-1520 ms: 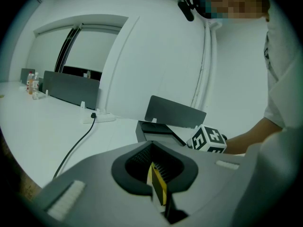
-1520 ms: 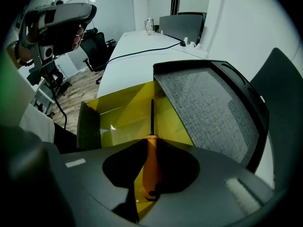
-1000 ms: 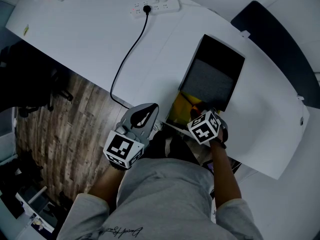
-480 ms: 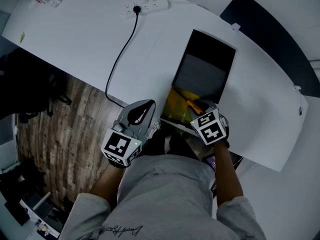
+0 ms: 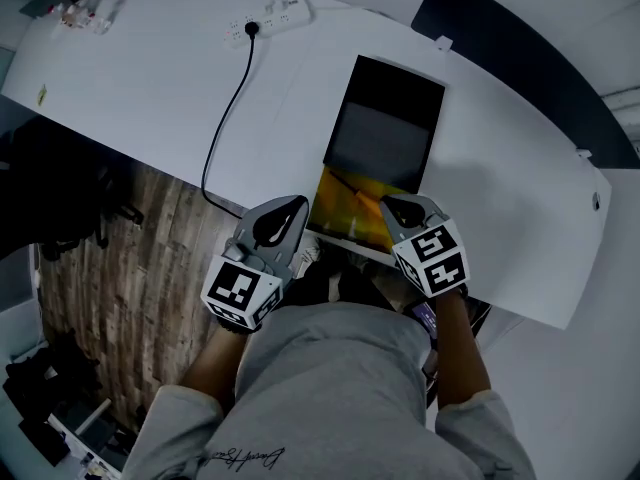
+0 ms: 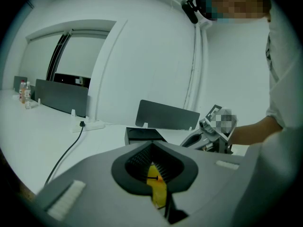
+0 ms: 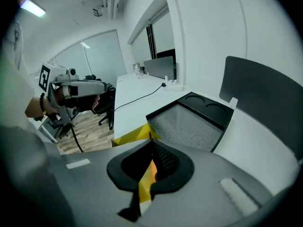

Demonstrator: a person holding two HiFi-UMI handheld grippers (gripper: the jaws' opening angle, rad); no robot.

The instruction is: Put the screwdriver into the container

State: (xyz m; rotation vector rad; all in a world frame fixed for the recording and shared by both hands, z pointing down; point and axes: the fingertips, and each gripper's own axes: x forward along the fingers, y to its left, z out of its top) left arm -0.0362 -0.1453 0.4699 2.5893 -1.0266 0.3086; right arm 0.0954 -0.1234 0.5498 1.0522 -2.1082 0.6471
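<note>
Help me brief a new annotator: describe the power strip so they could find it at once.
Start at the far edge of the white table, left of the dark divider panel. The power strip lies there: a long white bar with one black plug, whose black cable trails back off the near edge. Nothing else there is corded.

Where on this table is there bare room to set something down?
Bare tabletop lies between the black cable and the container, and right of the container to the table's edge. Crowded: the near edge, where the yellow sheet, the left gripper and the right gripper, its jaws just closed on the screwdriver, bunch together.
</note>
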